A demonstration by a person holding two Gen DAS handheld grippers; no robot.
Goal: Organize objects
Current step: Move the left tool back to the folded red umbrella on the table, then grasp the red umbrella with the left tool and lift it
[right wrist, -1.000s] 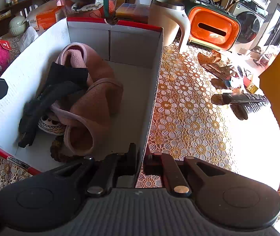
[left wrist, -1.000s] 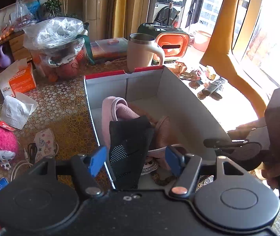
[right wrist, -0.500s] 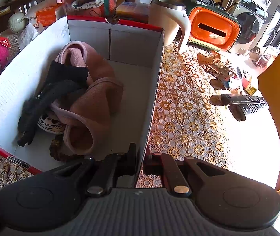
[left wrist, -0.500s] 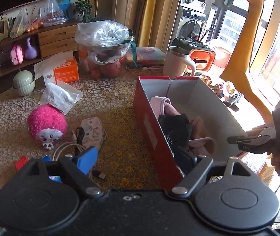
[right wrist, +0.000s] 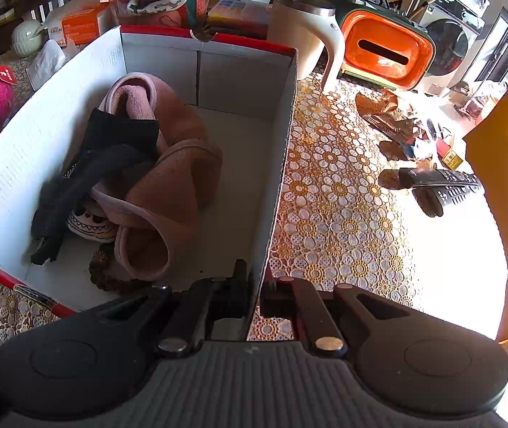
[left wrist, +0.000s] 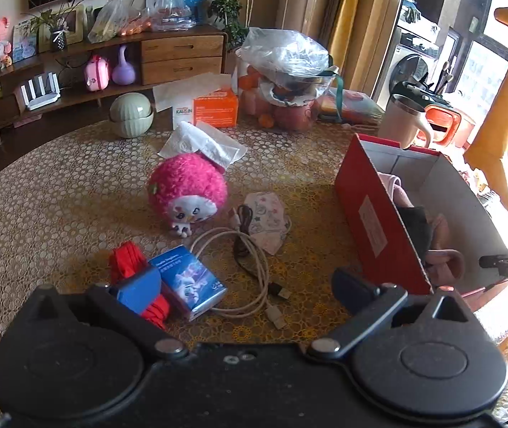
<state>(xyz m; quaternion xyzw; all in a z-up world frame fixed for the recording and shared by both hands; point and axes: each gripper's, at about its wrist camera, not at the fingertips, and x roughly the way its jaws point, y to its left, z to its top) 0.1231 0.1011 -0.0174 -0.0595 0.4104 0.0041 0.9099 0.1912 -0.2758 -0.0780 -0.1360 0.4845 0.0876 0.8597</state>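
A red shoe box (left wrist: 371,214) with a white inside stands on the right of the table. In it lie a pink cloth (right wrist: 168,164) and a black sock (right wrist: 111,149). My right gripper (right wrist: 255,281) is shut on the box's near right wall (right wrist: 282,135). My left gripper (left wrist: 246,285) hovers left of the box, its jaws still opening, with nothing held between them. Under it on the table lie a blue pack (left wrist: 189,281), a white cable (left wrist: 254,274) and a red item (left wrist: 129,260). Further back sit a pink plush toy (left wrist: 187,187) and a patterned face mask (left wrist: 268,221).
Behind the box stand a cream mug (right wrist: 303,35), an orange container (right wrist: 386,50) and a bagged fruit bowl (left wrist: 286,82). An orange carton (left wrist: 214,108), tissues (left wrist: 200,142) and a green bowl (left wrist: 131,114) sit at the back. Two remotes (right wrist: 439,185) lie right of the box.
My left gripper swung left from over the box to above the loose table items, and its jaws spread wider. The black sock stays in the box. The right gripper kept still.
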